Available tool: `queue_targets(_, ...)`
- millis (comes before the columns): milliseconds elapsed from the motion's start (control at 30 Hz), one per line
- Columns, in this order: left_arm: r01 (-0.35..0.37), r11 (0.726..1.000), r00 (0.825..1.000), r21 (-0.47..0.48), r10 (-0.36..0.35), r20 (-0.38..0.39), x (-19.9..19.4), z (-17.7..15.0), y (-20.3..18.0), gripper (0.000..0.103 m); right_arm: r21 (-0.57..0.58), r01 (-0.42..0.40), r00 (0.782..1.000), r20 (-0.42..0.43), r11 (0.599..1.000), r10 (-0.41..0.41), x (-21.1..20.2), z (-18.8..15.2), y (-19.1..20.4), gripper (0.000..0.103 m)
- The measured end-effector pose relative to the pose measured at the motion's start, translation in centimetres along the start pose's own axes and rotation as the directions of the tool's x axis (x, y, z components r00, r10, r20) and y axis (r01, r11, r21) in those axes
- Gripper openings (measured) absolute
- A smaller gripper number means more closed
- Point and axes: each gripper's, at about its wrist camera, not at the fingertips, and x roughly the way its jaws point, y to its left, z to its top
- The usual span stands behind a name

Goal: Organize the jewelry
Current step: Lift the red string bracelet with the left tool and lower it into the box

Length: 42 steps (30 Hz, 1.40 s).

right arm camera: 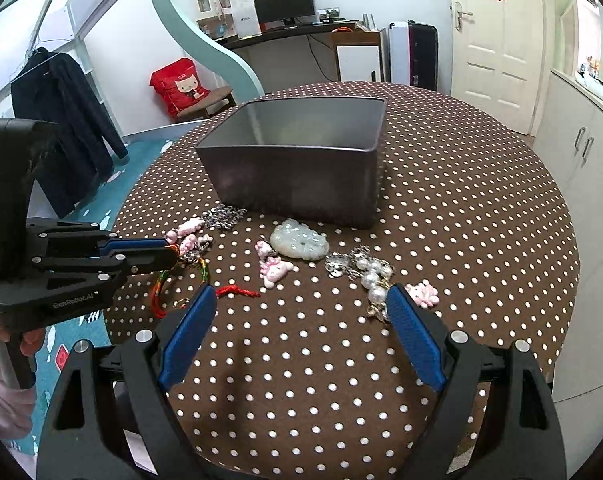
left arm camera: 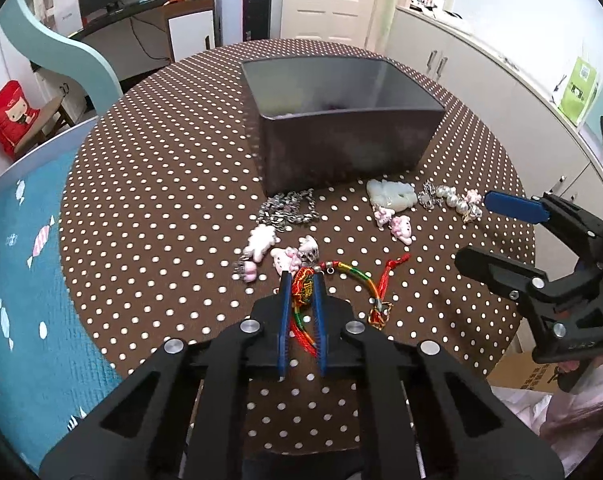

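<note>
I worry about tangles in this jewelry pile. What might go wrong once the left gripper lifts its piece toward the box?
The left gripper is shut on the red charm, whose multicolored cord trails loose and may snag the pink charms lying against it. The gray box has tall walls, so the dangling cord could catch its rim.

A red bag [right arm camera: 180, 86] sits near a dark monitor [right arm camera: 284, 2].

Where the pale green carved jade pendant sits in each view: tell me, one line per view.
Left wrist view: pale green carved jade pendant right of centre, before the box's right corner.
Right wrist view: it lies at centre, before the box's front wall.
Shared landmark: dark grey rectangular box behind it.
</note>
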Motion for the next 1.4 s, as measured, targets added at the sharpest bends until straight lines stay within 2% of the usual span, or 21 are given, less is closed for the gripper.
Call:
queue_targets(300,0.009,0.999,0.999,-0.05,-0.007,0.034,-2.5,-1.2,1.7,0.011,-0.082,-0.078,0.997,-0.002,0.994,0.078,1.6,1.6,3.4,0.082)
queue_targets(400,-0.001,0.997,0.999,-0.072,0.005,0.045,-3.2,-1.5,2.7,0.011,-0.094,-0.094,0.996,-0.018,0.991,0.092,2.7,2.1,4.4,0.072)
queue_targets(467,-0.004,0.996,0.999,-0.088,0.008,0.047,-3.5,-1.7,3.5,0.011,-0.106,-0.101,0.995,-0.032,0.989,0.098,3.4,2.4,4.9,0.06)
queue_targets(533,-0.009,0.995,0.999,-0.102,0.014,0.048,-3.7,-1.9,4.2,0.011,-0.121,-0.101,0.994,-0.045,0.988,0.096,4.2,2.7,5.4,0.055)
queue_targets(733,-0.015,0.989,0.999,-0.147,0.022,0.047,-4.4,-2.8,6.6,0.011,-0.152,-0.106,0.992,-0.084,0.983,0.094,6.5,3.3,6.9,0.049)
queue_targets(900,-0.028,0.983,0.998,-0.183,0.038,0.05,-4.7,-2.7,7.9,0.011,-0.18,-0.104,0.992,-0.091,0.978,0.089,7.6,3.4,7.7,0.034)
queue_targets(933,-0.028,0.982,0.998,-0.185,0.038,0.05,-4.7,-2.7,8.2,0.011,-0.192,-0.109,0.992,-0.09,0.975,0.094,7.7,3.4,7.9,0.028)
queue_targets(1100,-0.024,0.982,0.998,-0.187,0.036,0.056,-4.9,-2.4,8.4,0.011,-0.245,-0.101,0.994,-0.074,0.964,0.085,7.5,2.8,8.4,0.027)
queue_targets(1133,-0.024,0.982,0.998,-0.187,0.035,0.059,-4.9,-2.3,8.4,0.011,-0.255,-0.101,0.994,-0.074,0.962,0.085,7.5,2.7,8.4,0.021)
queue_targets(1400,-0.026,0.983,0.996,-0.181,0.041,0.083,-5.4,-1.4,7.7,0.011,-0.243,-0.109,0.993,-0.068,0.964,0.095,7.2,2.2,7.6,0.021)
